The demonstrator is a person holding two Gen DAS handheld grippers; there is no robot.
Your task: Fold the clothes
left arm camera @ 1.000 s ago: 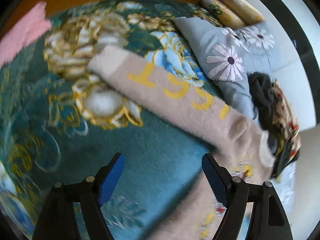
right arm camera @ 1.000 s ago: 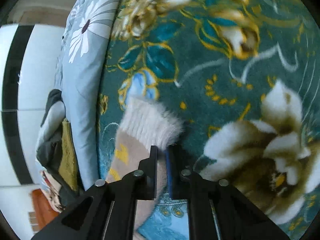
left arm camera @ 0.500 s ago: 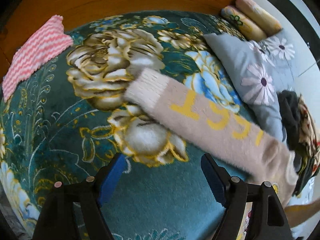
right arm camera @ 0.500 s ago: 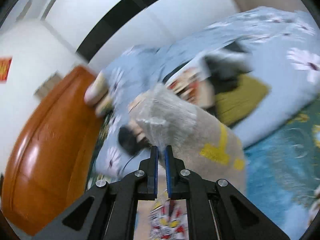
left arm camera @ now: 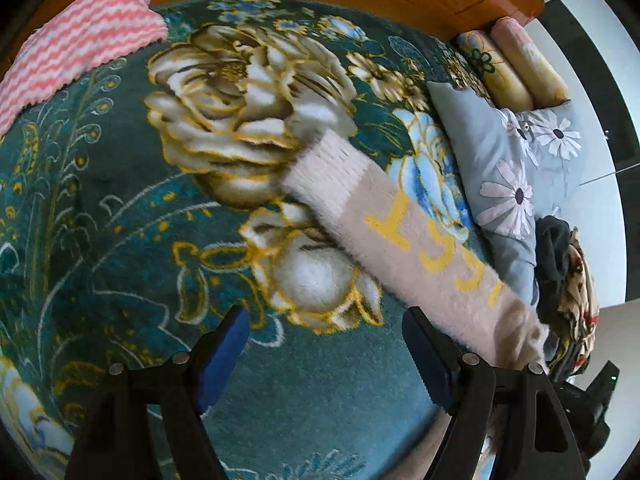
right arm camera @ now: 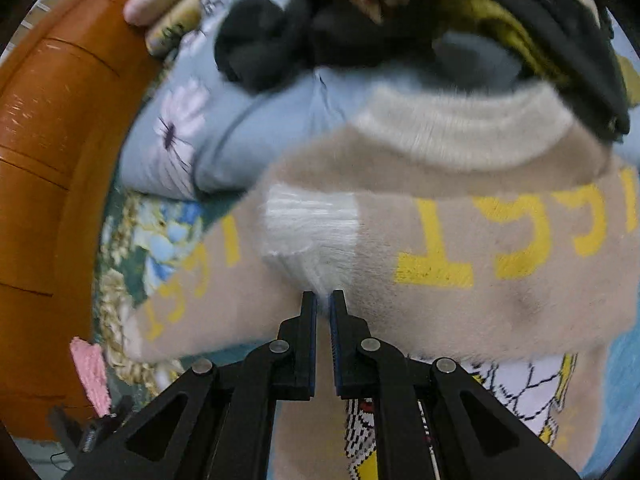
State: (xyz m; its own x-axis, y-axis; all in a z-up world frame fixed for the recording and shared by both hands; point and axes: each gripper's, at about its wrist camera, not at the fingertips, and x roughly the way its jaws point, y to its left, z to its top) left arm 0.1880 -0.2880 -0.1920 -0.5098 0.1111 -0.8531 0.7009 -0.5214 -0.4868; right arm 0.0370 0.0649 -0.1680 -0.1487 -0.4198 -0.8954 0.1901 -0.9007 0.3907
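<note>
Right hand-held gripper (right arm camera: 323,300) clenched on sweater (right arm camera: 440,304) cuff (right arm camera: 312,228) | left hand-held gripper (left arm camera: 326,344) released above floral blanket (left arm camera: 100,208) | other sleeve (left arm camera: 400,236) stretched across blanket

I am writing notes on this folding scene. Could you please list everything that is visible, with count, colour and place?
sweater: one, beige with yellow digits, on the blanket; white cuff folded over the body
blanket: one, dark green with gold flowers, covering the bed
pink cloth: one, pink-white zigzag, far left corner
quilt: one, light blue with daisies, right of the blanket
bolster pillows: two, yellowish floral, by the headboard
clothes pile: dark, mustard, patterned, on the quilt
headboard: one, orange wood
left gripper: open, above the blanket
right gripper: shut on cuff
</note>
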